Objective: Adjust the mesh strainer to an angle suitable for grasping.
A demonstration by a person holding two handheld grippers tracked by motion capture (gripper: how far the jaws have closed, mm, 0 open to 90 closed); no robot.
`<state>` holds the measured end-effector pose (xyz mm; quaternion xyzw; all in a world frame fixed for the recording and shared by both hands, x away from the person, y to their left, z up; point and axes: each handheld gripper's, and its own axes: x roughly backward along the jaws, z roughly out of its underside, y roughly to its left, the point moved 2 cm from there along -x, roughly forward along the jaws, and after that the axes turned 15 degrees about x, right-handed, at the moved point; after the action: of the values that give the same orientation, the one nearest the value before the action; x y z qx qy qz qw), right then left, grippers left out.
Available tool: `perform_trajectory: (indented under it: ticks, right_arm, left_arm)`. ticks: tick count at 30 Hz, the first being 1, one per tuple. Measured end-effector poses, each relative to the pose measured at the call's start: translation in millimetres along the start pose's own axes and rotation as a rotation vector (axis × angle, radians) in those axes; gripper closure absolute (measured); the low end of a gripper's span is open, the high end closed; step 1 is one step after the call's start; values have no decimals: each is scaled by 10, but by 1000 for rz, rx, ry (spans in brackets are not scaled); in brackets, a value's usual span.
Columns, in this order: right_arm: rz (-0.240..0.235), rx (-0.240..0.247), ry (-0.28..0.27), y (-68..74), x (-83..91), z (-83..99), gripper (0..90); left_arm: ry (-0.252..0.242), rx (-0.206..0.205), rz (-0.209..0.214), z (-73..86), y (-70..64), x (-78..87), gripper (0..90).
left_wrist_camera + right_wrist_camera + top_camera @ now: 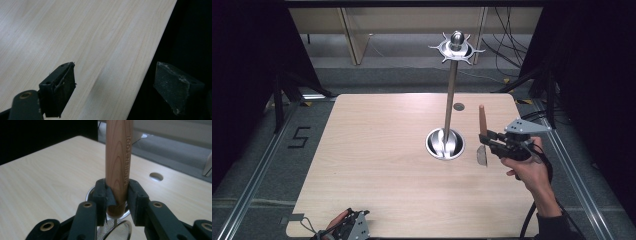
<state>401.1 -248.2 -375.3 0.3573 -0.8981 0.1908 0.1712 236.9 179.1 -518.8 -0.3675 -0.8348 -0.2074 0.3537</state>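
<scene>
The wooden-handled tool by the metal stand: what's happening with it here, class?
A person's right claw is shut on the wooden handle of a small mesh strainer, holding it upright above the table, handle up and mesh hanging below. It is just right of the metal stand, whose round base sits on the table and whose hooked top carries nothing. The left claw is open and idle at the table's near edge.

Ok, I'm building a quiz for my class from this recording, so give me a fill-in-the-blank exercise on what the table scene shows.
1. The right gripper is shut on a utensil's ____ handle.
2. That handle points ____.
3. The left gripper has its jaws ____ over the table edge.
4. The metal stand rises from a round ____.

Missing words: wooden; upward; open; base
</scene>
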Motion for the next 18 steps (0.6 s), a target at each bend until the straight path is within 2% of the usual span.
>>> perform_trajectory:
  ticks: [1,3,7,8,13,14,15,16,17,18]
  right_arm:
    - [33,-5,-22,-55,13,-64,715]
    - [34,6,-27,-83,21,-84,715]
    - [54,-9,-55,-157,10,-167,715]
    - [61,-16,-65,-182,-6,-191,715]
    - [67,-13,-78,-229,-45,-248,715]
    - [78,-10,-71,-239,-41,-262,715]
    - [87,-17,-88,-244,-57,-272,715]
    - [82,-14,-81,-259,-51,-290,715]
    - [72,-34,-76,-260,-51,-308,715]
    - [83,-24,-87,-282,-57,-321,715]
  left_arm:
    - [1,1,-1,-2,2,2,165]
    - [3,4,14,-2,-4,8,165]
    - [5,-1,10,-1,1,10,166]
    - [-5,5,-3,-1,-2,-1,166]
    - [6,-1,11,0,-1,8,166]
    - [7,-1,14,1,-4,9,165]
    - [6,-1,14,2,-4,10,166]
    - [-1,0,-2,2,-1,-2,165]
    - [6,-4,6,2,0,7,165]
    - [8,-3,13,2,0,10,165]
